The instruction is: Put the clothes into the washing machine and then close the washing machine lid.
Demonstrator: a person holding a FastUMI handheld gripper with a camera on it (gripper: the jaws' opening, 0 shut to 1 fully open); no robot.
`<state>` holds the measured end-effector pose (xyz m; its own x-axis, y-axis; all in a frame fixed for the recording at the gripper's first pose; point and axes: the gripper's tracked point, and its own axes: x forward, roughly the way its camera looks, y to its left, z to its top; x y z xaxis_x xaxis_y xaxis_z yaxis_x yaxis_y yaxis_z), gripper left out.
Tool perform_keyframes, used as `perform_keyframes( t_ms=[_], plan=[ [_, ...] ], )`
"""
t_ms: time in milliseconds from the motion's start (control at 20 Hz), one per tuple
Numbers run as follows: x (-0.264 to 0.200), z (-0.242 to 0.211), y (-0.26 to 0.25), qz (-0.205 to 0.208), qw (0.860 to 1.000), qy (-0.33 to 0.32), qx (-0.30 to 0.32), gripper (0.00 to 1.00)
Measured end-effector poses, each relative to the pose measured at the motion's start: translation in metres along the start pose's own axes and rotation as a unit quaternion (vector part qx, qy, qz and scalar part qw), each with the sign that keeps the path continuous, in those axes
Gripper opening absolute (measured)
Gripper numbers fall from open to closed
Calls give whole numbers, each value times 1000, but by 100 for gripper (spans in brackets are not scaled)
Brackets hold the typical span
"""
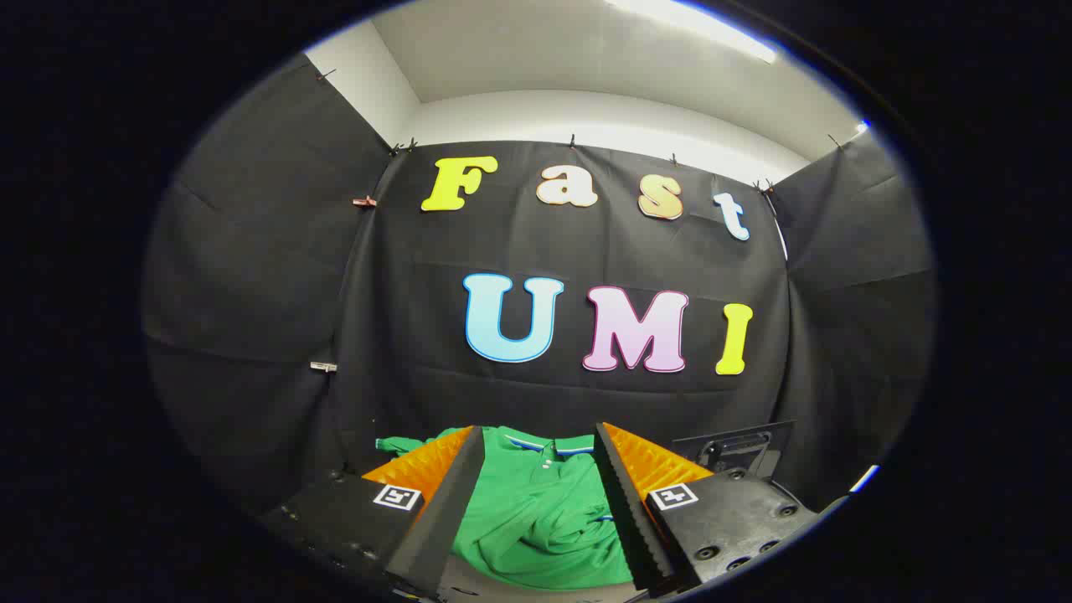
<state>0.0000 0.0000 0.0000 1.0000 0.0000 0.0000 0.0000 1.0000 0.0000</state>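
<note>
Wide-spread gripper point(536, 456) fingers frame a crumpled green polo shirt point(536, 511); a dark lid point(737, 448) stands at two o'clock.

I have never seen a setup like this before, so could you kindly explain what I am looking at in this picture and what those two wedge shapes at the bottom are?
This picture comes from a wide-angle camera mounted on a handheld gripper, looking forward along it. There is no robot arm; a person carries the tool. The two wedge shapes are its fingers, each bearing a small square marker. They stand apart, so the gripper is open and holds nothing. Between and just ahead of them lies a green shirt with a striped collar, crumpled on a light surface. Behind the right finger is a dark object; I cannot tell what it is. The black cloth behind is the booth's wall, pinned with clips, with a white wall and ceiling light above it.
</note>
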Motion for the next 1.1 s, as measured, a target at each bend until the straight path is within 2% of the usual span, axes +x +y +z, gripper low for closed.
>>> perform_keyframes(
  t_ms=[600,1100],
  plan=[
    [-2,8,6,15,1000,-8,0,84],
    [3,-2,3,7,1000,10,-8,84]
  ],
)
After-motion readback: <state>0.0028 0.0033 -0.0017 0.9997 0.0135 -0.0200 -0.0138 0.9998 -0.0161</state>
